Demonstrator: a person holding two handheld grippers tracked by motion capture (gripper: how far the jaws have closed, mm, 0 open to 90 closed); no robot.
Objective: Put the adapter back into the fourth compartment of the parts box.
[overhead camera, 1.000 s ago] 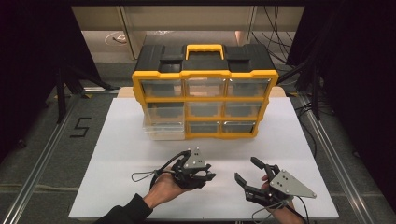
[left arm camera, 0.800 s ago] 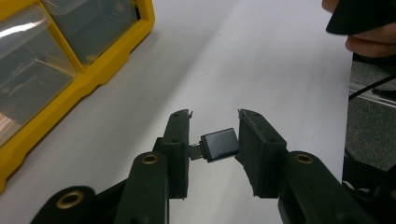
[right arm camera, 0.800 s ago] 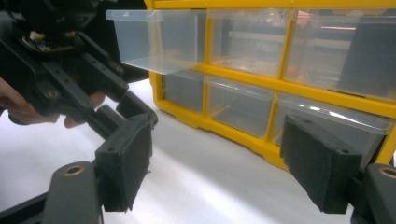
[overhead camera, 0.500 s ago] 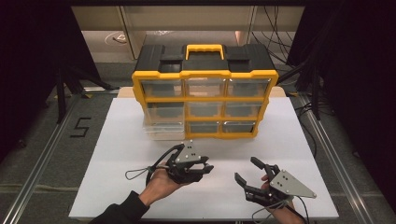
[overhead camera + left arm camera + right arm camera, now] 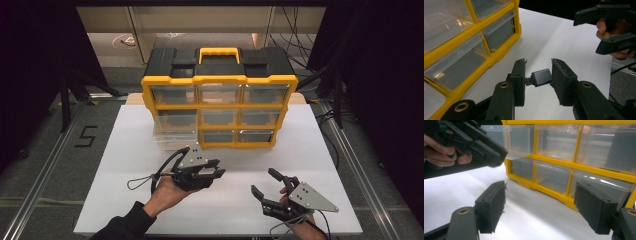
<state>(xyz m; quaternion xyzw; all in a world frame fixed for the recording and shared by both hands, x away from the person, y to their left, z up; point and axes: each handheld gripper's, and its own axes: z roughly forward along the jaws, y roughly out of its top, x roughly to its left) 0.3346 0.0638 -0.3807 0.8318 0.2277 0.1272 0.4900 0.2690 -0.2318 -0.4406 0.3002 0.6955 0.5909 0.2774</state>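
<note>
White table (image 5: 125, 165), left gripper (image 5: 216, 173) (gripping adapter (image 5: 541, 77)) shifted forward

One yellow and black drawer cabinet (image 5: 220, 95) with nine clear drawers in three rows of three, one drawer (image 5: 173, 137) pulled out. One white table (image 5: 125, 165). Two hand-held grippers, left (image 5: 207, 172) and right (image 5: 267, 192). One small black adapter (image 5: 541, 77)
</note>
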